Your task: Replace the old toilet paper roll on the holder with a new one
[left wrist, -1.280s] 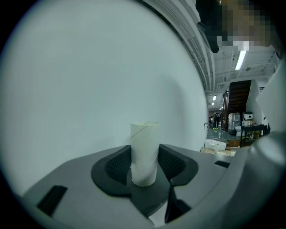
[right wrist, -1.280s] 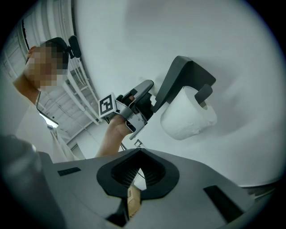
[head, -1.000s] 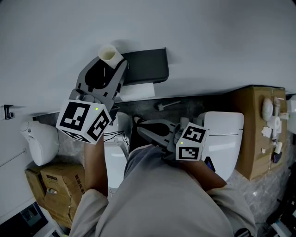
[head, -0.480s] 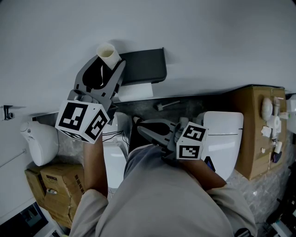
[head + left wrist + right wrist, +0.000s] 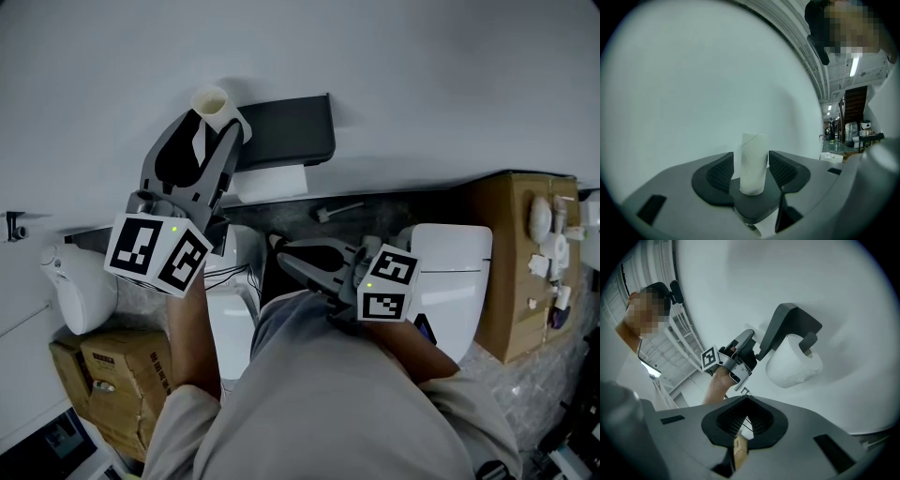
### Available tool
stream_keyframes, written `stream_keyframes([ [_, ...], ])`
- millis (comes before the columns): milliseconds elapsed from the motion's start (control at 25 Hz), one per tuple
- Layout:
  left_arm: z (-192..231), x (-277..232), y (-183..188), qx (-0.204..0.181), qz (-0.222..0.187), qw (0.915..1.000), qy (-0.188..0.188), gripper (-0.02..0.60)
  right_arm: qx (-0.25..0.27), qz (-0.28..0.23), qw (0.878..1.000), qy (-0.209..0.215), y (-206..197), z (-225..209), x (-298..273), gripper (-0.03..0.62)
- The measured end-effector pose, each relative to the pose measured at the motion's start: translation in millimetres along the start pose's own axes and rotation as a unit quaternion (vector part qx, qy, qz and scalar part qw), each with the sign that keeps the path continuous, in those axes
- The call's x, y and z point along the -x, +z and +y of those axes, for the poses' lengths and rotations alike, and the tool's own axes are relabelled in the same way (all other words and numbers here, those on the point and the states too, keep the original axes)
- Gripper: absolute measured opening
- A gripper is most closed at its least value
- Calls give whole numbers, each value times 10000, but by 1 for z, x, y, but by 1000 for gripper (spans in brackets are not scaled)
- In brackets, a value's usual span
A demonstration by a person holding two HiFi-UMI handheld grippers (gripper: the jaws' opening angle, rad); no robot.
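**Step in hand:** release the old tube (image 5: 214, 101).

- The left claw (image 5: 751, 164) has just been opening. Its pads stand slightly clear of the upright tube between them, just left of the holder (image 5: 286, 131).
- What supports the tube cannot be told. Confirm support before withdrawing.
- Back the claw off straight and level, without brushing the tube.
- The new roll (image 5: 792, 364) hangs on the holder.
- The right claw (image 5: 746, 420) is clenched and empty.

**Writing:** none legible. Labels on the box (image 5: 108, 375) are too small to read.
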State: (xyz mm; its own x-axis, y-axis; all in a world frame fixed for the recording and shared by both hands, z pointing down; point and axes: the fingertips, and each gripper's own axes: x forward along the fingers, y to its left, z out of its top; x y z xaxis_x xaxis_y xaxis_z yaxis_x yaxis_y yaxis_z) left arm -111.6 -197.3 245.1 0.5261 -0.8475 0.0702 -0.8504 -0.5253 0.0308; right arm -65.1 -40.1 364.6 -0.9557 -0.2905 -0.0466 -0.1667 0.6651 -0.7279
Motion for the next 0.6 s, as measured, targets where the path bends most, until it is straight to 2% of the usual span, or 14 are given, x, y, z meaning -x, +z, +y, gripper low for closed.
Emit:
stream_keyframes([
  [200, 2, 12, -3, 226, -88, 9996, 117, 224, 287, 75, 9995, -118, 3, 1, 0, 17],
  [400, 1, 27, -3, 312, -192, 9990, 268, 224, 1073, 290, 9929, -419, 9, 7, -2, 17],
  [600, -2, 44, -5, -108, -316, 9968, 728, 224, 1756, 449, 9805, -761, 15, 21, -1, 17],
])
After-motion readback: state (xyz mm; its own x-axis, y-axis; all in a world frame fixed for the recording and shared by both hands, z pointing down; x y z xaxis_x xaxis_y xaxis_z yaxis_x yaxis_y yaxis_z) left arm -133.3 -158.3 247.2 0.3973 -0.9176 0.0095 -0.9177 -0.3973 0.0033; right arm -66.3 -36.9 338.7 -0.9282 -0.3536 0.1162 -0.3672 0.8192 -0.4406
